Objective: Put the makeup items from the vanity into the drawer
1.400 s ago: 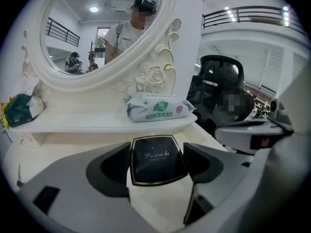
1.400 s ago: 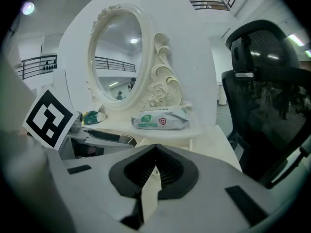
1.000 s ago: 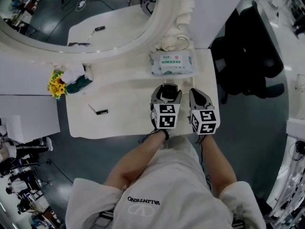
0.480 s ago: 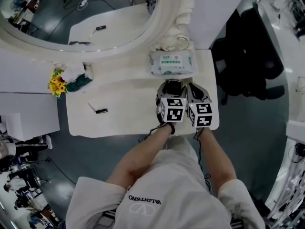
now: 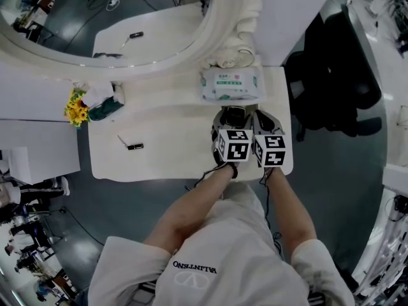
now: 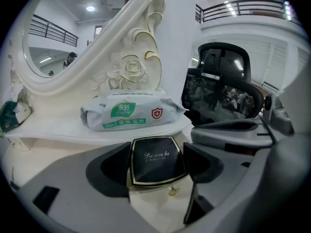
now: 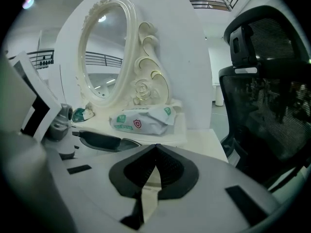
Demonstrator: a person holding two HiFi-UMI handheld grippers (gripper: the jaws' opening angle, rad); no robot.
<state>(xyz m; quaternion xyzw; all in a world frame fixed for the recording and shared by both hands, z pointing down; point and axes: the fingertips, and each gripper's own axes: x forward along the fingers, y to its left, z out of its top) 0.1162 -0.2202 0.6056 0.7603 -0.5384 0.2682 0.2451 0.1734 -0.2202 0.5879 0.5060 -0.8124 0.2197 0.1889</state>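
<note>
A black compact (image 6: 156, 159) with a gold rim sits between the pads of my left gripper (image 6: 158, 163), which is shut on it above the right part of the white vanity top (image 5: 172, 148). From the head view the compact (image 5: 234, 115) shows at the front of the left gripper (image 5: 233, 121). My right gripper (image 5: 266, 125) hangs right beside it, almost touching. Its jaws are shut with nothing in them (image 7: 155, 148). A thin stick and a small black makeup piece (image 5: 132, 146) lie on the left part of the top. No drawer is in view.
A pack of wet wipes (image 5: 231, 83) lies on the raised shelf behind the grippers, below the oval mirror's carved frame (image 5: 224, 24). Yellow flowers (image 5: 75, 109) and a teal bundle (image 5: 105, 111) stand at the far left. A black office chair (image 5: 338, 69) stands to the right of the vanity.
The left gripper has moved right with the compact, and the two grippers now hang side by side, closer together than a second ago. Little has moved in the last half second.
</note>
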